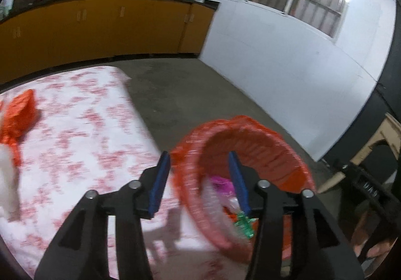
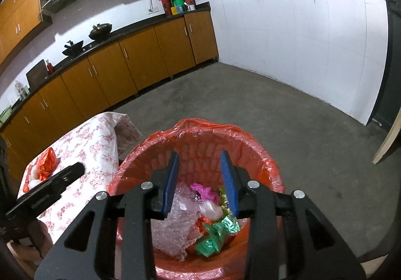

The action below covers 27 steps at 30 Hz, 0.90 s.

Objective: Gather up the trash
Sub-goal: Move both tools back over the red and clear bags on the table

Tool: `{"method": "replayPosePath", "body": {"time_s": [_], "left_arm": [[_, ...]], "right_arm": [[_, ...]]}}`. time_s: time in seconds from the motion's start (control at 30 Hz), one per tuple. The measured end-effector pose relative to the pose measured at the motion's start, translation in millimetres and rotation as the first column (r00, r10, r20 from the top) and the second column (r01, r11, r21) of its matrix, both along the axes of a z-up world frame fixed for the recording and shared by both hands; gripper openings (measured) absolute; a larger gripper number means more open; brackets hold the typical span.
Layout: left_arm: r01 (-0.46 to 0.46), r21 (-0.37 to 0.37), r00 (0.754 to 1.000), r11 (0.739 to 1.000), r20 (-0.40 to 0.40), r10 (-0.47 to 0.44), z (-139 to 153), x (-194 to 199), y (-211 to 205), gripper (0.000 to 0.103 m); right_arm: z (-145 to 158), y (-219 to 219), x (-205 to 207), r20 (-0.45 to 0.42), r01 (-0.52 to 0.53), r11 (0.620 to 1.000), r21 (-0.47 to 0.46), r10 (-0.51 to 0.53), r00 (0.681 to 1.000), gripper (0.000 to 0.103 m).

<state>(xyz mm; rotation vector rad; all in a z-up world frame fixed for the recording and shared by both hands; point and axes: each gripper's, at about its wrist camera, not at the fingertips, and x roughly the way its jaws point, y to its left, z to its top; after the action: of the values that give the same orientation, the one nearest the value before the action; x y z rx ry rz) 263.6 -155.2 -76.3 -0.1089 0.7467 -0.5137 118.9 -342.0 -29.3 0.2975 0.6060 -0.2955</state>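
A red bin (image 2: pixel 200 127) lined with a red plastic bag stands on the floor beside the table (image 2: pixel 92 144). Inside lie a green foil wrapper (image 2: pixel 218 234), a pink wrapper (image 2: pixel 203 191) and bubble wrap (image 2: pixel 173 224). My right gripper (image 2: pixel 199 154) hovers over the bin's mouth, open, nothing between its blue pads. My left gripper (image 1: pixel 198 157) is open and empty too, straddling the bin's near rim (image 1: pixel 263 134) at the table's edge; the green wrapper (image 1: pixel 244 224) shows below it. A crumpled red foil wrapper (image 1: pixel 21 109) and something white (image 1: pixel 7 179) lie on the table's floral cloth (image 1: pixel 75 142).
Orange kitchen cabinets (image 2: pixel 140 59) under a dark counter with two woks run along the back wall. Bare grey floor (image 2: pixel 288 114) stretches to the white tiled wall (image 2: pixel 300 41). A pale wooden frame (image 1: pixel 376 144) and a dark stand are at the right of the bin.
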Motion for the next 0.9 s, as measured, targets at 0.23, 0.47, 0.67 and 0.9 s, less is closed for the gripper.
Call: {"method": "replayPosePath", "body": {"time_s": [0.23, 0.47, 0.67, 0.9], "left_arm": [[-0.176, 0.039, 0.984, 0.984, 0.031, 0.175, 5, -8, 74, 0.061], [-0.413, 0.079, 0.907, 0.907, 0.120, 0.403, 14, -24, 163, 0.072], [-0.573, 0.144, 0.814, 0.807, 0.213, 0.540, 14, -44, 233, 0.085], [-0.694, 0.137, 0.718, 0.707, 0.199, 0.667, 11, -58, 306, 0.086]], "right_arm": [[6, 32, 14, 0.000, -0.066, 0.996, -0.063, 0.066, 0.998, 0.045], [12, 97, 40, 0.011, -0.203, 0.974, -0.101, 0.205, 0.979, 0.055], [14, 169, 64, 0.021, -0.320, 0.936, -0.147, 0.327, 0.945, 0.063], [8, 244, 87, 0.018, -0.437, 0.887, -0.148, 0.444, 0.896, 0.064]]}}
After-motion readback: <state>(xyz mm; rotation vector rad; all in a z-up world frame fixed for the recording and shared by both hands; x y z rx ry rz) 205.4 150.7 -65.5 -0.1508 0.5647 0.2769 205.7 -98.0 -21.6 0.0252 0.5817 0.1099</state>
